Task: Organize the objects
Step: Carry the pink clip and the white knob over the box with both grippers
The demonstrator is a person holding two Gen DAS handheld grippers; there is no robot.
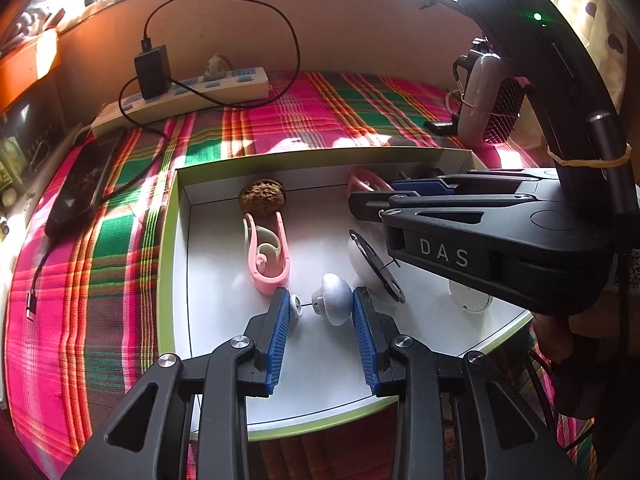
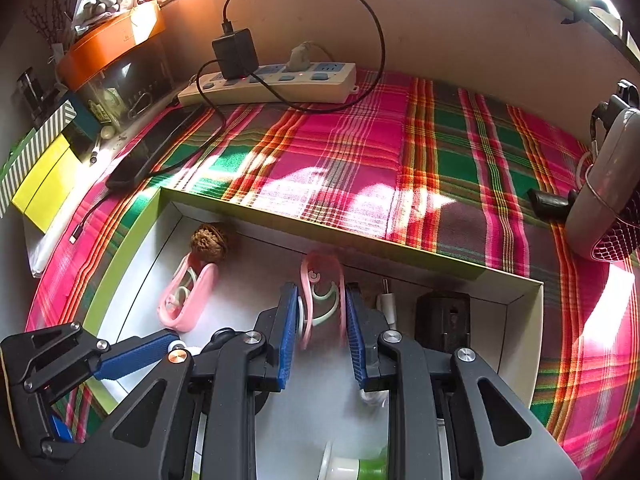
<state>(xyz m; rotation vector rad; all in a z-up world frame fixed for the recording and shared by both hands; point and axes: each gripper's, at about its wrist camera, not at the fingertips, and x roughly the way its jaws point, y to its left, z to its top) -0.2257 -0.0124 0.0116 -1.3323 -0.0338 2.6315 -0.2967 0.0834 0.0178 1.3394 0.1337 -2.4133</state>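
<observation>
We read only one text: the white letters "DAS" on the black body of the right gripper (image 1: 370, 202), seen from the left wrist camera. The orange box (image 2: 116, 46) carries a small mark too blurred for us to read, and we find nothing else legible

Box walls (image 2: 320, 236), walnut (image 2: 209, 243) and pink clips (image 1: 267, 254) crowd the tray; plaid cloth (image 2: 360, 152) beyond lies open.

The right tool (image 1: 362, 196) hides most of a pink clip (image 1: 366, 181); a green-white item (image 2: 354, 467) is cut off.
</observation>
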